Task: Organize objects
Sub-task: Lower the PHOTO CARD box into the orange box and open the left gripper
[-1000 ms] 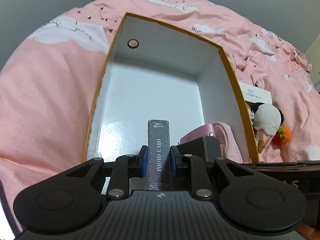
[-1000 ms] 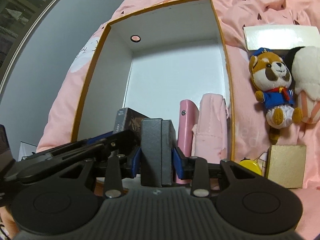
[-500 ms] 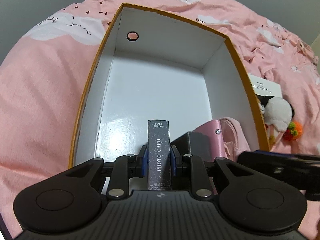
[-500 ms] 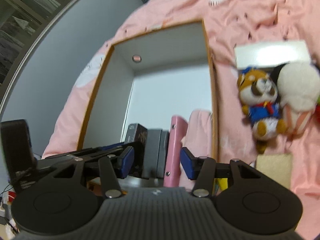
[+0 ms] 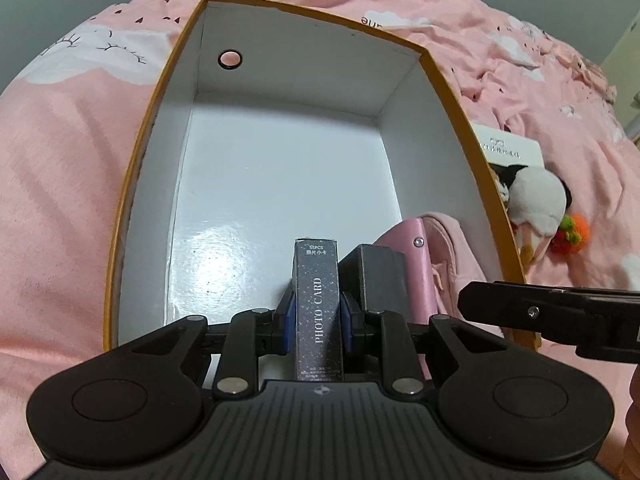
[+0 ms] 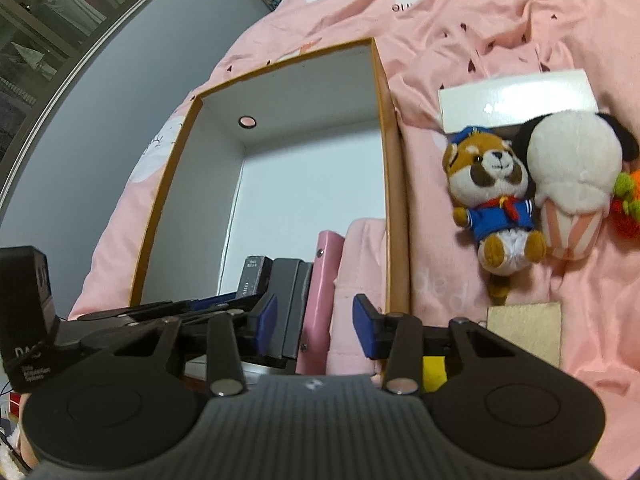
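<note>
Left claw (image 5: 319, 322) grips an upright, speckled black "PHOTO CARD" box (image 5: 318, 312); right claw (image 6: 313, 326) gapes empty.

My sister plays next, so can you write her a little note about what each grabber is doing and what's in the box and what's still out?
Left hand-held gripper: shut on the PHOTO CARD box, upright at the near end of the big box.
Right hand-held gripper: open and holding nothing.
Done: the grey case, pink binder and pink cloth stand in a row inside, next to the PHOTO CARD box.
Left: let go of the PHOTO CARD box. On the bed outside lie the sailor plush, panda plush, orange toy, white card box, gold box and a yellow thing.
</note>
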`<state>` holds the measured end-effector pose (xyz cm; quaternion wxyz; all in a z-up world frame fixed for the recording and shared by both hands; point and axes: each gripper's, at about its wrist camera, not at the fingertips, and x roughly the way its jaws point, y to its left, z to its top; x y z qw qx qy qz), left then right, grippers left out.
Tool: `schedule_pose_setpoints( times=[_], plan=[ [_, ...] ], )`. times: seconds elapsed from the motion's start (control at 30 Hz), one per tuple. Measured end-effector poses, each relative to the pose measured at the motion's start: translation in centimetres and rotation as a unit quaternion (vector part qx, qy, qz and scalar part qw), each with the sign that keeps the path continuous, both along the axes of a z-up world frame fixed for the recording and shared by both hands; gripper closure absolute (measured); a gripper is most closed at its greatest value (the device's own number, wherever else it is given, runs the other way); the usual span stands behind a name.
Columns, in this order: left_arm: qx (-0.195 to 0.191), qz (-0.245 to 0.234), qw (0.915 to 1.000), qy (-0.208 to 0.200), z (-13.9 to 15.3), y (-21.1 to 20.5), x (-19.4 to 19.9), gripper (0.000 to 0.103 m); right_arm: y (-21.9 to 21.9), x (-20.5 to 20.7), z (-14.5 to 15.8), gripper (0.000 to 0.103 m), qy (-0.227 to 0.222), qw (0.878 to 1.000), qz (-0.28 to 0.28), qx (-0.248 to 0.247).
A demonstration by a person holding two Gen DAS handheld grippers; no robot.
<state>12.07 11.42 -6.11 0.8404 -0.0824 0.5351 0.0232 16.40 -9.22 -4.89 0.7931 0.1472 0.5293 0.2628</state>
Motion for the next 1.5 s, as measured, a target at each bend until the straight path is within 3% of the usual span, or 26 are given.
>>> schedule_pose_setpoints(
  times=[0.07, 0.33, 0.73, 0.9, 1.07, 1.2, 1.37, 1.5],
  plan=[
    [-0.005, 0.01, 0.9998, 0.016, -0.8, 0.3, 0.4, 0.078, 0.1, 0.0, 0.0, 0.058, -0.001, 1.0, 0.0, -0.001],
    [-0.022, 0.027, 0.9993, 0.015, -0.8, 0.8, 0.3, 0.077, -0.1, -0.3, 0.1, 0.058, -0.002, 1.0, -0.001, -0.004],
    [-0.069, 0.04, 0.9967, -0.013, 1.1, 2.2, -0.9, 0.075, -0.7, -0.7, 0.6, 0.059, -0.016, 1.0, -0.006, -0.008],
    [-0.041, 0.041, 0.997, -0.051, 2.7, 1.2, -1.4, 0.075, -1.7, -1.1, 1.5, 0.059, -0.032, 0.999, -0.013, -0.002],
    [-0.027, 0.005, 0.9928, -0.117, 5.9, -1.0, -2.3, 0.075, -4.2, -2.0, 3.2, 0.059, -0.07, 0.997, -0.042, -0.002],
    [-0.038, -0.055, 0.9856, -0.155, 8.0, -4.1, -3.0, 0.075, -7.1, -2.9, 4.1, 0.059, -0.1, 0.992, -0.073, -0.005],
    [-0.048, -0.128, 0.9758, -0.171, 9.0, -8.3, -3.5, 0.075, -10.1, -4.1, 4.3, 0.059, -0.143, 0.984, -0.109, -0.009],
    [-0.035, -0.18, 0.9712, -0.152, 8.2, -11.7, -3.1, 0.074, -11.9, -4.4, 3.7, 0.056, -0.148, 0.978, -0.138, -0.04]
  ],
)
